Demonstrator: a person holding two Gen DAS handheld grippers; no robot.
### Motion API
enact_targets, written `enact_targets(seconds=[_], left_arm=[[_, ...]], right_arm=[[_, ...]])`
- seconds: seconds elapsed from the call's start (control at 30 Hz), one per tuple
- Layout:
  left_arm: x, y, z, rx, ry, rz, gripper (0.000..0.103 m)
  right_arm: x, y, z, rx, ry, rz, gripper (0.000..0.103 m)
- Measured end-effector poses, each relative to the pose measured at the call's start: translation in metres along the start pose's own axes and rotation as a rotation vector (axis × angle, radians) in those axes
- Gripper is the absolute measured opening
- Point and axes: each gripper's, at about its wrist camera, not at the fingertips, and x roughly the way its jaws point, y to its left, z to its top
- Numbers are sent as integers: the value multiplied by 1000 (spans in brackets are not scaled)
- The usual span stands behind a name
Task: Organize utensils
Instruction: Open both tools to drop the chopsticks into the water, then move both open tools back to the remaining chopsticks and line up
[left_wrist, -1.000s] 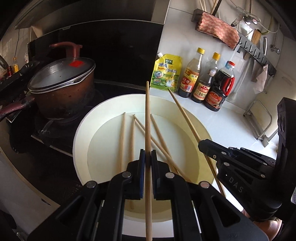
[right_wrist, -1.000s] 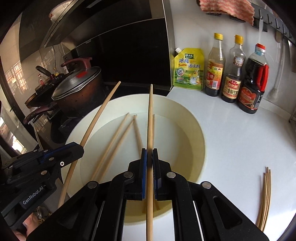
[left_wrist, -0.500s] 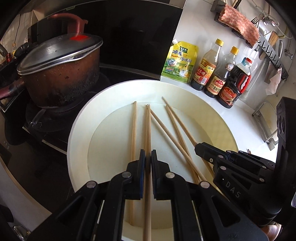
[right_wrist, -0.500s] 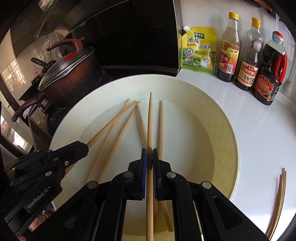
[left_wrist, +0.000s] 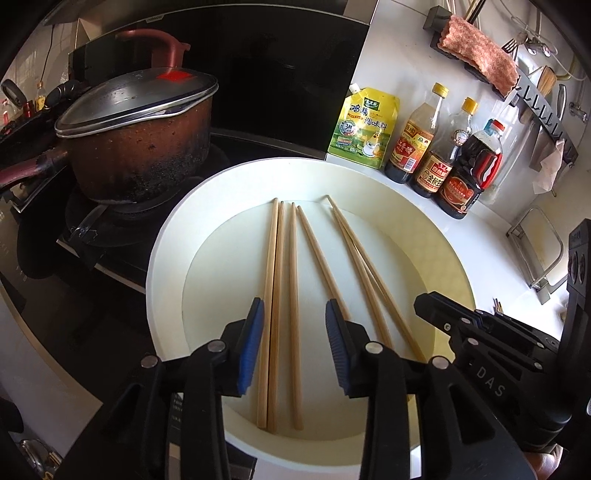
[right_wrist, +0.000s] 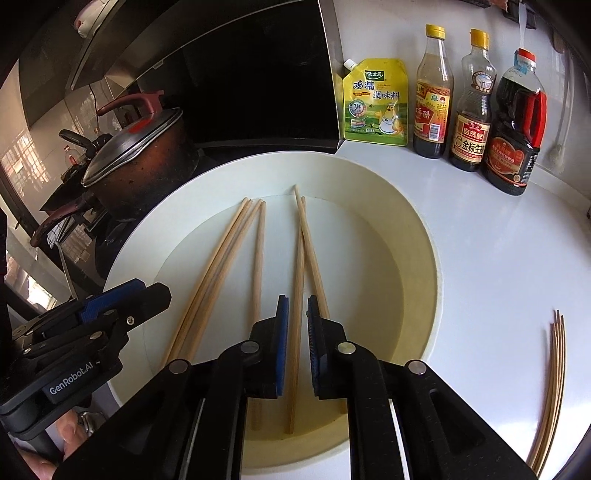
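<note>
Six chopsticks (left_wrist: 293, 258) lie in your white plate (left_wrist: 162, 258). Your left gripper (left_wrist: 294, 332) has just opened wide; your right gripper (right_wrist: 294, 343) is barely parted, each straddling chopsticks without pressing.

Past my work, a scorched brown pot (left_wrist: 136, 155) with a steel lid (left_wrist: 133, 107) and a red handle sits on the black stove (left_wrist: 110, 236) to my left. Against the white back wall I see a yellow seasoning pouch (left_wrist: 365, 129) and, just right of it, three sauce bottles in a row: two yellow-capped ones (right_wrist: 433, 92) (right_wrist: 474, 107) and a darker jug with a red cap (right_wrist: 517, 125). A reddish cloth (left_wrist: 476, 59) hangs over a wall rack with hooks (left_wrist: 546, 110), and a wire stand (left_wrist: 539, 254) sits on the white counter (right_wrist: 498, 258) at far right.
</note>
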Motion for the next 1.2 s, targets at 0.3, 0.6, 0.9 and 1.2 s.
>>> enact_targets(seconds=[0.3, 0.6, 0.9, 1.2], left_arm=[[-18, -16, -16, 34, -11, 1, 41], [-34, -51, -32, 69, -20, -73, 43], [-38, -100, -43, 148, -11, -121, 43], [-35, -147, -55, 199, 0, -150, 45]], right_arm=[[-40, -10, -27, 34, -60, -38, 22], [-79, -42, -60, 103, -90, -95, 27], [-108, -81, -81, 174, -120, -144, 31], [-130, -118, -91, 204, -134, -171, 33]])
